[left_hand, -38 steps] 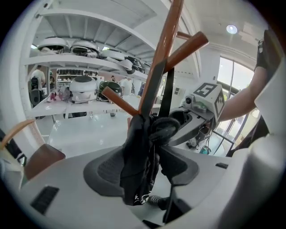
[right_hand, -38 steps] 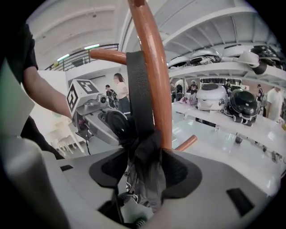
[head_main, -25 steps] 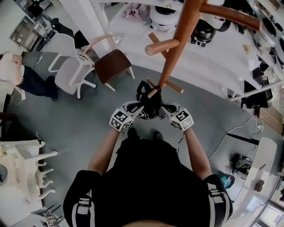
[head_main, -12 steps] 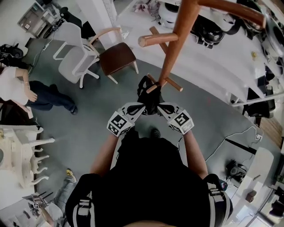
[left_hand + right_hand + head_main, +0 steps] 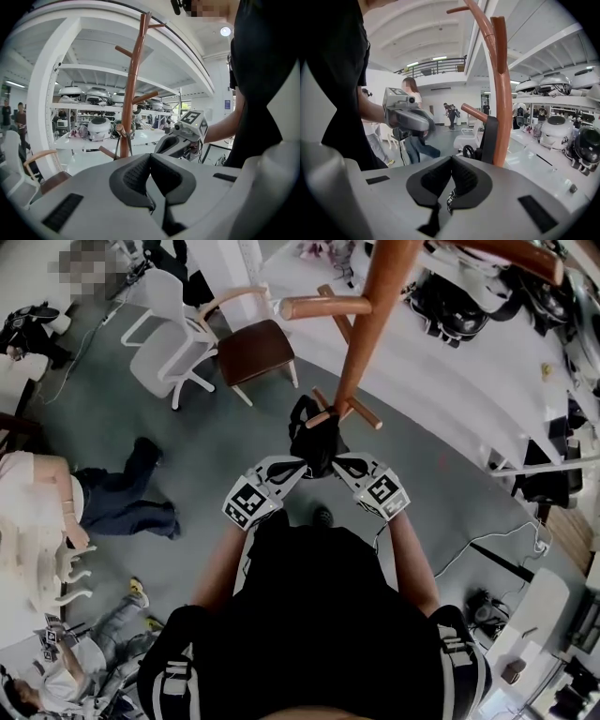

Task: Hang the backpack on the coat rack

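A black backpack [image 5: 314, 435] hangs low against the brown wooden coat rack [image 5: 361, 334], right at the rack's lowest peg [image 5: 323, 415]. My left gripper [image 5: 296, 466] is shut, its tips at the pack's left side; a thin dark strip shows under its pads [image 5: 140, 176]. On the pack's right side my right gripper [image 5: 340, 466] is shut on a black strap with white print [image 5: 450, 199]. In the left gripper view a thin black strap [image 5: 123, 136] drapes over a low peg. A broad black strap [image 5: 490, 133] lies against the pole [image 5: 502, 93] in the right gripper view.
A brown-seated chair [image 5: 255, 348] and a white chair [image 5: 169, 362] stand on the grey floor to the left. A long white counter [image 5: 450, 362] runs behind the rack. A person [image 5: 103, 498] is at the left. Cables [image 5: 487, 540] lie at the right.
Both grippers stay at the backpack by the low peg, and the left one has edged up slightly. The person at the left has walked nearer through the view.
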Demonstrator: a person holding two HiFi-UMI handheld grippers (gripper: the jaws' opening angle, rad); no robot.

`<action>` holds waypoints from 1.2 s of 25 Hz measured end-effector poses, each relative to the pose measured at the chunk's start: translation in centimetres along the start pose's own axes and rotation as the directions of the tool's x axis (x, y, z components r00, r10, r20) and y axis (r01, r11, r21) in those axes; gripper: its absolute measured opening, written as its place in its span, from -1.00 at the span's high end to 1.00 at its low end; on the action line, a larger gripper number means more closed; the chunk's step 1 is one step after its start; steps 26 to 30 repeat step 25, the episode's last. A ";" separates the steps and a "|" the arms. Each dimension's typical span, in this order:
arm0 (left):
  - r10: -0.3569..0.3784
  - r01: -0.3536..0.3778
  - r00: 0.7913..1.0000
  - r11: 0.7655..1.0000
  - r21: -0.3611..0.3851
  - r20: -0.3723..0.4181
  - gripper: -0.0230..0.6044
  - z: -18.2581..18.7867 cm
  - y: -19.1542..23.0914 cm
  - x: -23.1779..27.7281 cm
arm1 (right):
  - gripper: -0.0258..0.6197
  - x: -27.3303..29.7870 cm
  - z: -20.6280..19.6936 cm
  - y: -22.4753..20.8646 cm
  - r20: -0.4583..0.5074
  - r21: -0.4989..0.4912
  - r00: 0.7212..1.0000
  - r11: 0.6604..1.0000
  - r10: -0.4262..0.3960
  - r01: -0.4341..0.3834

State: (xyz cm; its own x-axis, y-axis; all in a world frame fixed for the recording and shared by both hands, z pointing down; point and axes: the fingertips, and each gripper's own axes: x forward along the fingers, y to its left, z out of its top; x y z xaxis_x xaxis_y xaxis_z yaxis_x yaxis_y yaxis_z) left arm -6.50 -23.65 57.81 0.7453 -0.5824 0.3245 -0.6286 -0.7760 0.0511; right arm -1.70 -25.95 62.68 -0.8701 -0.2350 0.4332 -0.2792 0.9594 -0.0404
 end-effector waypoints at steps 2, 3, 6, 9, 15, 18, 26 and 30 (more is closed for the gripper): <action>0.012 -0.012 1.000 1.000 -0.006 -0.003 0.86 0.0 -0.3 0.2 | 0.88 -0.2 -0.2 0.2 -0.001 -0.004 1.000 1.000 0.014 -0.014; 0.018 -0.018 1.000 1.000 -0.008 -0.005 0.86 -0.1 -0.4 0.3 | 0.88 -0.3 -0.3 0.2 0.000 -0.005 1.000 1.000 0.020 -0.020; 0.036 -0.036 0.999 0.999 -0.016 -0.010 0.86 -0.2 -0.5 0.8 | 0.88 -0.7 -0.4 0.2 0.005 -0.015 0.999 0.999 0.032 -0.032; 0.039 -0.040 0.999 0.999 -0.016 -0.011 0.86 -0.1 -0.7 1.3 | 0.88 -1.4 -0.6 -0.1 0.004 -0.028 0.999 0.999 0.037 -0.037; 0.059 -0.060 0.998 0.998 -0.021 -0.016 0.86 0.6 -0.7 2.4 | 0.88 -2.5 -0.5 -1.1 0.021 -0.029 0.999 0.999 0.039 -0.038; 0.070 -0.071 0.997 0.997 -0.025 -0.023 0.86 0.3 -0.7 2.4 | 0.87 -2.5 -0.6 -1.0 0.015 -0.036 0.999 0.998 0.046 -0.046; 0.083 -0.085 0.996 0.996 -0.038 -0.035 0.86 0.3 -0.9 3.0 | 0.87 -2.7 -1.1 -1.6 0.012 -0.028 0.998 0.998 0.060 -0.060; 0.083 -0.085 0.996 0.996 -0.038 -0.035 0.86 0.3 -0.9 3.0 | 0.87 -2.7 -1.1 -1.6 0.012 -0.028 0.998 0.998 0.060 -0.060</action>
